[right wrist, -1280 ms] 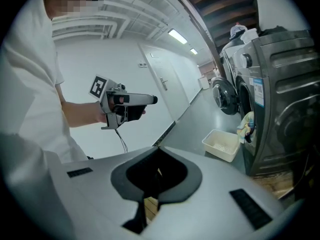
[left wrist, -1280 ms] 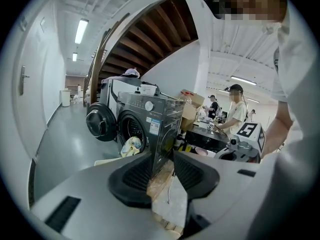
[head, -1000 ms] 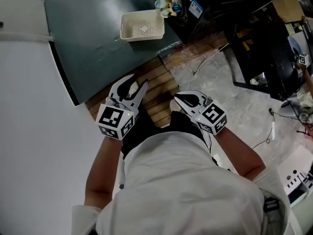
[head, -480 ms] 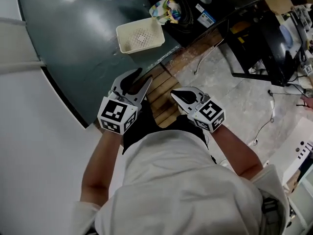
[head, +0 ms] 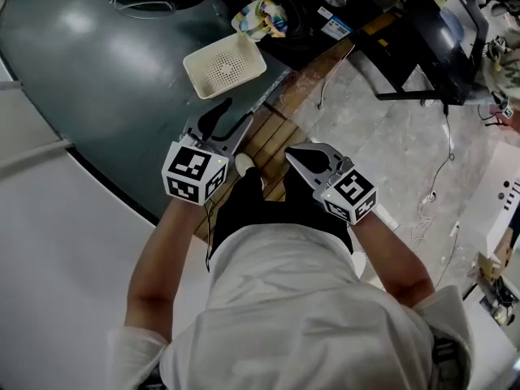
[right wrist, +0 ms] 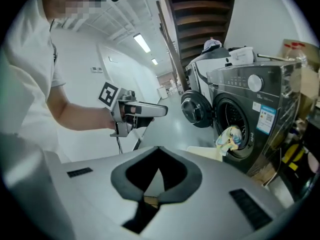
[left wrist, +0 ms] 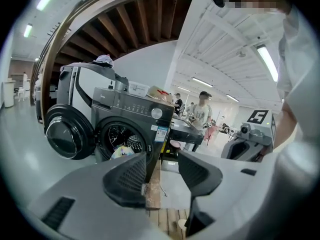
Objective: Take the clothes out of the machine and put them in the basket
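Person (head: 309, 315) holds both grippers out in front, close to the body. L gripper (head: 230, 120) has jaws part spread, just been opening, w/ nothing betw. them. R gripper (head: 294, 158) has jaws pressed together at the tips, gripping nothing. Past them, on the grey floor (head: 106, 96), sits the cream basket (head: 225, 65), just in front of the dark washing machine (left wrist: 131, 115). Farthest off, the colourful clothes (head: 262, 16) hang out of the machine's drum mouth, w/ the round door (left wrist: 66, 134) swung wide open beside it.

The basket (head: 223, 65) looks matt plastic, the machine (left wrist: 131, 107) glossy metal, the slats (head: 272, 130) bare wood.
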A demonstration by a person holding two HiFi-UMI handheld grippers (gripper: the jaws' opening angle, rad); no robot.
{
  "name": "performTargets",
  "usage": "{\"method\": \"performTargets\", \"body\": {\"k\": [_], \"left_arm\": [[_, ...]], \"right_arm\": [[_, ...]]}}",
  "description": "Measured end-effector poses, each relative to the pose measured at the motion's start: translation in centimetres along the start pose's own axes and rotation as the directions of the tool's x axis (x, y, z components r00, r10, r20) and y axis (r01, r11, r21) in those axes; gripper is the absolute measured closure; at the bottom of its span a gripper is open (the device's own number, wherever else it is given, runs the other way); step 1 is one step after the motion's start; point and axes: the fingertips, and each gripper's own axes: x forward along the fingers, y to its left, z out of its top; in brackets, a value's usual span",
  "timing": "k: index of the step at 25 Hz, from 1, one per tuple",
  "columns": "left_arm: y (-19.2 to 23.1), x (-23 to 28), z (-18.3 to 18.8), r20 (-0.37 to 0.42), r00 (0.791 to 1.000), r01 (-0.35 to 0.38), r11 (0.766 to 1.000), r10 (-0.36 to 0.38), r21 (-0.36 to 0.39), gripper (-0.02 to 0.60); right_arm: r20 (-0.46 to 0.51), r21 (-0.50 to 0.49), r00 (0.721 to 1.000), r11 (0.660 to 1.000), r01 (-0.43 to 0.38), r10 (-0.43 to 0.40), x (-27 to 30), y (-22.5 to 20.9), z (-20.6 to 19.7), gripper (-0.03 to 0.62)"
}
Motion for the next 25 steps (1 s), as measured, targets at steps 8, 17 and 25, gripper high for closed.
{"method": "performTargets", "body": {"k": [8,17,25], "left_arm": [[3.8,5.3,1.1,-0.021,1.000,0.015,1.000,-0.016,-0.021,0.325],[9.1,14.3,1.2,-0.068,0.998,-0.012,0.997,0.006,-0.081,0.270],[15.0,23.9,-0.7,-0.130,0.991,-0.018,0.996,0.006,-0.089,0.261]], "right_arm": [[0.012,-0.006,1.000,1.000,0.029,-0.029,1.0,-1.0,3.0,0.591],[-0.003,0.026,1.000,1.000,-0.002,0.002,4.7,-5.8,5.0,0.591],[-0.131,0.039,0.986,0.994,-0.102,0.106,10.5,-11.8,4.2,0.591]]}}
